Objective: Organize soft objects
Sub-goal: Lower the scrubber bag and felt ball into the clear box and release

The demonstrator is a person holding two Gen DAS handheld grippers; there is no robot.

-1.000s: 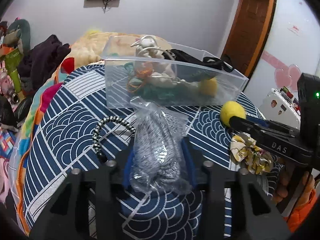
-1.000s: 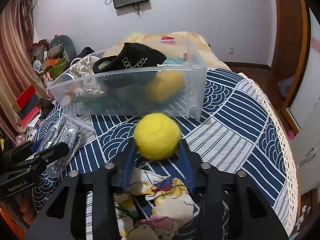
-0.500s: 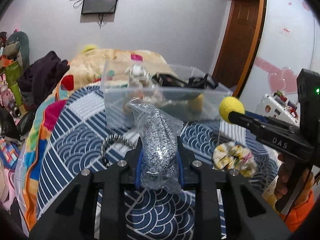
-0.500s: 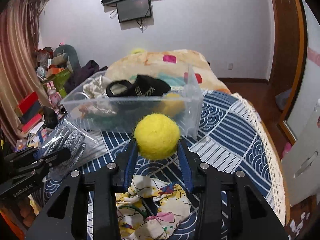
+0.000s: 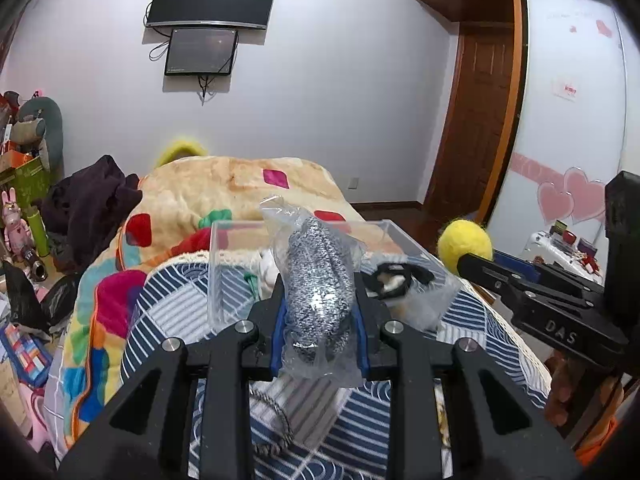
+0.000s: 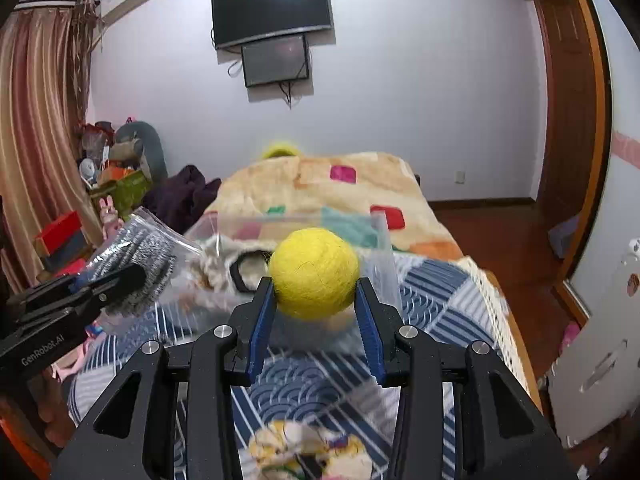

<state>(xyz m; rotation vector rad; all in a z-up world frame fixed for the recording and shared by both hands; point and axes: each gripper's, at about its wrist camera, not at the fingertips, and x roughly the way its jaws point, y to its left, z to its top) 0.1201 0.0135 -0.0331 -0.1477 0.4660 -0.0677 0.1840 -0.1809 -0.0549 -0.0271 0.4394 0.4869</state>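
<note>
My left gripper (image 5: 318, 304) is shut on a clear plastic bag of grey knit fabric (image 5: 320, 284) and holds it up in front of the clear plastic bin (image 5: 224, 264). My right gripper (image 6: 314, 300) is shut on a yellow felt ball (image 6: 314, 272), also raised near the bin (image 6: 380, 248). The ball and right gripper show at the right of the left wrist view (image 5: 464, 244). The bag and left gripper show at the left of the right wrist view (image 6: 136, 264). The bin holds a black item (image 5: 394, 274) and pale soft things.
A floral scrunchie (image 6: 304, 456) lies on the blue wave-pattern cloth (image 6: 432, 288) under my right gripper. A beaded bracelet (image 5: 276, 420) lies under my left gripper. A colourful blanket (image 5: 240, 184) lies behind the bin. Clutter stands at the left wall.
Both grippers have lifted their loads off the cloth and tilted upward. The bin now sits low in both views, and the scrunchie and bracelet have dropped toward the bottom edges.
</note>
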